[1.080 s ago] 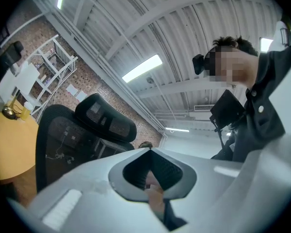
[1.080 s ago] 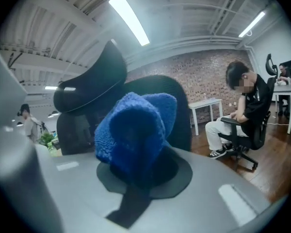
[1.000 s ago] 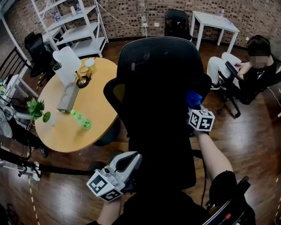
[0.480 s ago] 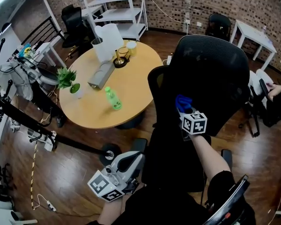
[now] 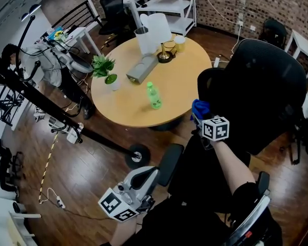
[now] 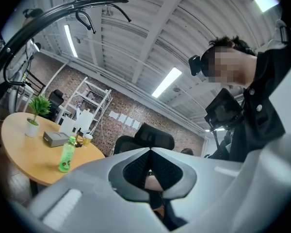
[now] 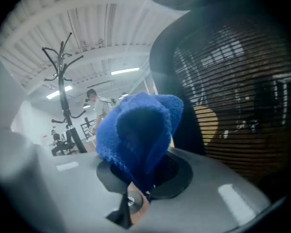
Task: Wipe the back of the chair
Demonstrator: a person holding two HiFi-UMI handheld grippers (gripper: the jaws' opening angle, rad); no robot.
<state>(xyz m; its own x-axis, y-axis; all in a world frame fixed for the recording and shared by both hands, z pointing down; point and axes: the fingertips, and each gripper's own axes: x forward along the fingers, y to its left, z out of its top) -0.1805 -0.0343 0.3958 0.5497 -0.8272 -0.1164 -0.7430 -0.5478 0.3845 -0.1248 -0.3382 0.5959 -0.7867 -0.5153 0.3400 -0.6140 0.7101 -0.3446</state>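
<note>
A black mesh office chair (image 5: 269, 86) stands at the right of the head view, its back turned toward me. My right gripper (image 5: 201, 113) is shut on a blue cloth (image 5: 199, 108) and sits at the left edge of the chair back. In the right gripper view the blue cloth (image 7: 138, 135) bulges up from the closed jaws, with the chair mesh (image 7: 237, 91) close on the right. My left gripper (image 5: 143, 181) hangs low near my body, away from the chair, its jaws closed with nothing between them; the chair (image 6: 150, 140) shows far off in its view.
A round wooden table (image 5: 138, 104) stands left of the chair with a green bottle (image 5: 153, 96), a grey box (image 5: 142, 68), a white pitcher (image 5: 155, 32) and a potted plant (image 5: 103, 68). A black coat rack base (image 5: 66, 122) and bikes lie at the left. White shelves (image 5: 164, 4) stand behind.
The head view has swung left, so the chair now sits further right. My right gripper with the blue cloth has moved from the chair back's right side to its left edge.
</note>
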